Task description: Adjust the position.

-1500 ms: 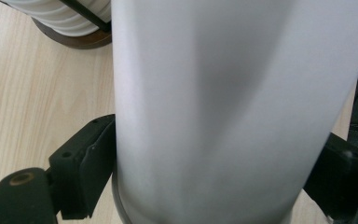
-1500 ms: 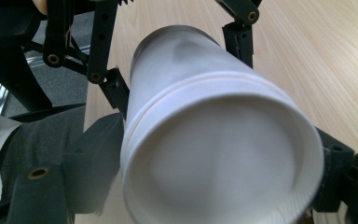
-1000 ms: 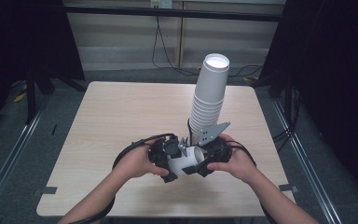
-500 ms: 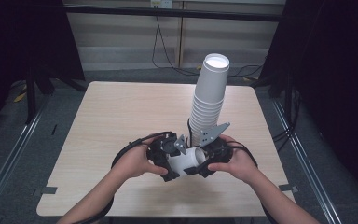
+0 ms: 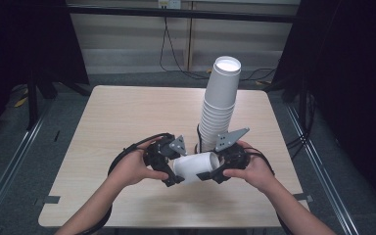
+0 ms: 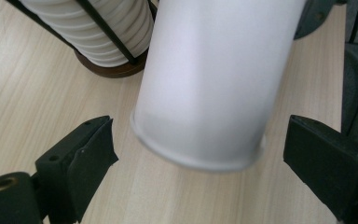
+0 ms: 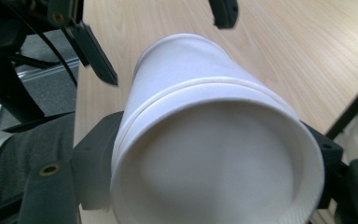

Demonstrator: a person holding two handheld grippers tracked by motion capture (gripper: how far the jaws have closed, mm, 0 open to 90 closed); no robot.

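Cup: plain white paper, lying on its side above the surface, near the front edge; closed base towards the left, open rim towards the right.
Nesting: in the right gripper view, two rolled rims sit one just inside the other, so this is two cups pushed together.
Rim end: clasped on both sides by the right hand-held gripper.
Base end: lies between the spread jaws of the left hand-held gripper, which have just been closing a little; neither pad touches it.
Stack: tall column of matching white cups, upright just behind, mouth up.
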